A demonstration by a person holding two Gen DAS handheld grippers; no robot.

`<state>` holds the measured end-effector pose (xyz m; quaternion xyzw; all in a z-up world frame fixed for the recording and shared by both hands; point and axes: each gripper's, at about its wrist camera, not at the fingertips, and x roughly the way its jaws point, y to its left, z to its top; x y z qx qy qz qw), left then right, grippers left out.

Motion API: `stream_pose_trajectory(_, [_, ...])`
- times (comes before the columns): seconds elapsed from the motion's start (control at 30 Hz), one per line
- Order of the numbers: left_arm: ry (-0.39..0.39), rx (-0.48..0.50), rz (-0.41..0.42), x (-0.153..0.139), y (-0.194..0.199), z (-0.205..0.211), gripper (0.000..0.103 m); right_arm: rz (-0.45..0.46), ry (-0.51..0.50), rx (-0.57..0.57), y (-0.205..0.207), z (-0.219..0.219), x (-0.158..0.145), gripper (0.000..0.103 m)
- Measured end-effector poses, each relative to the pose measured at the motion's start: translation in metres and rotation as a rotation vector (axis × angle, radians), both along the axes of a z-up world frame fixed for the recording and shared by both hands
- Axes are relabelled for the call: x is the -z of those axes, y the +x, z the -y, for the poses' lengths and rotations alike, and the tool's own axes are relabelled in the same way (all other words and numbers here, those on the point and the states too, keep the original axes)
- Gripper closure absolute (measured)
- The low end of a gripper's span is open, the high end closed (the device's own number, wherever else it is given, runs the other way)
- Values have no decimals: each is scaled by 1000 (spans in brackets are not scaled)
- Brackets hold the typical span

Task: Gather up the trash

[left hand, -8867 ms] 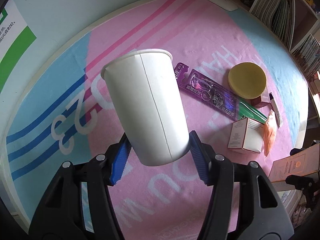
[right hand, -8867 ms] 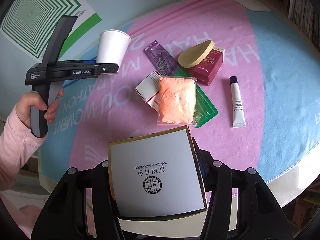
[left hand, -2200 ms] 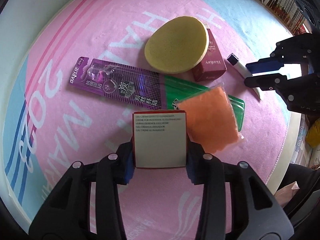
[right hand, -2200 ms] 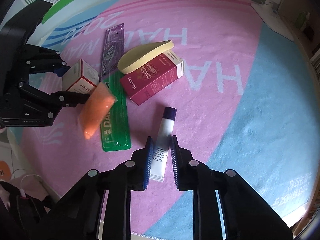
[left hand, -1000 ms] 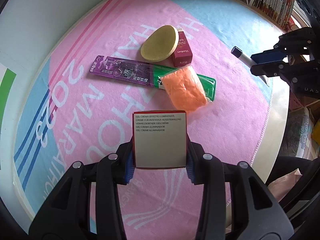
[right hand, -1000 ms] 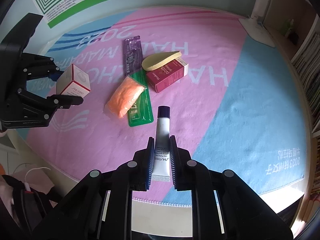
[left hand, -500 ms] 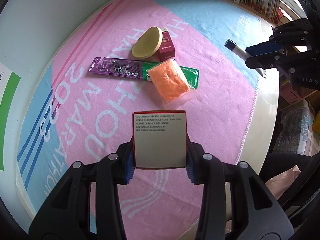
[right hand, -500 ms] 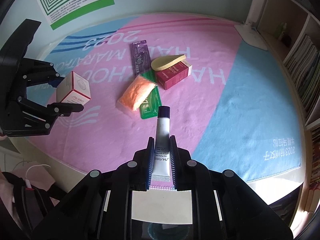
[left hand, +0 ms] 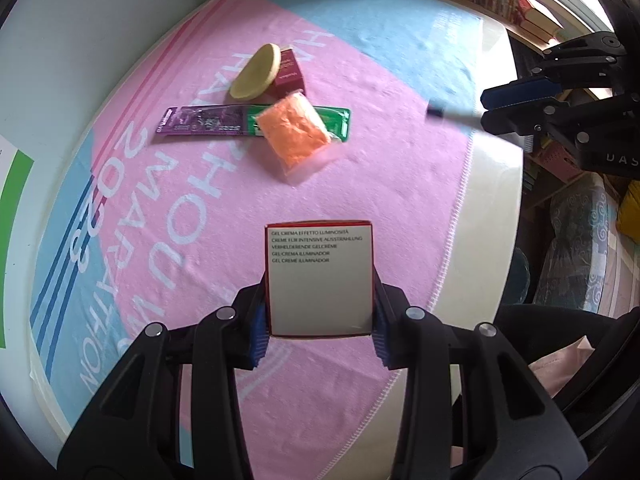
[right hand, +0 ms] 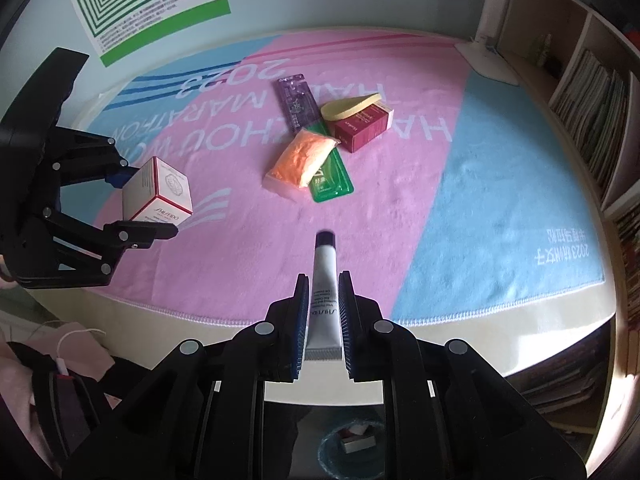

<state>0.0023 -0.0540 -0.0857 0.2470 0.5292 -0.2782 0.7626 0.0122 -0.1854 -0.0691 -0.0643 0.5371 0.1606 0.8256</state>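
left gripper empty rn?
No, the left gripper is shut on a white carton with red edges, its blue pads pressing both sides.

A: Readable text? White box (left hand: 319, 280) face: "GEL CREMA EFFETTO LUMINOSITÀ", "CREME FÜR INTENSIVE AUSSTRAHLUNG", "GEL CREME ILUMINADOR".

B: Right wrist view shows "SHISEIDO" on that box's side. White tube (right hand: 324, 300) also reads "SHISEIDO".

A: Pink and blue cloth (right hand: 460, 184): "2023", "MARATHON" in white, upside down. Chinese characters with "2023" at its blue corner.

B: Other gripper (left hand: 536, 108) body: "DAS", cut off. Packet print too small.
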Motion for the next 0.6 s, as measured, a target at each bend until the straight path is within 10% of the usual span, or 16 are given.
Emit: stream_pose_trajectory(0.6, [8, 86, -53, 13, -32, 34, 65, -31, 60, 153, -54, 33, 8, 95])
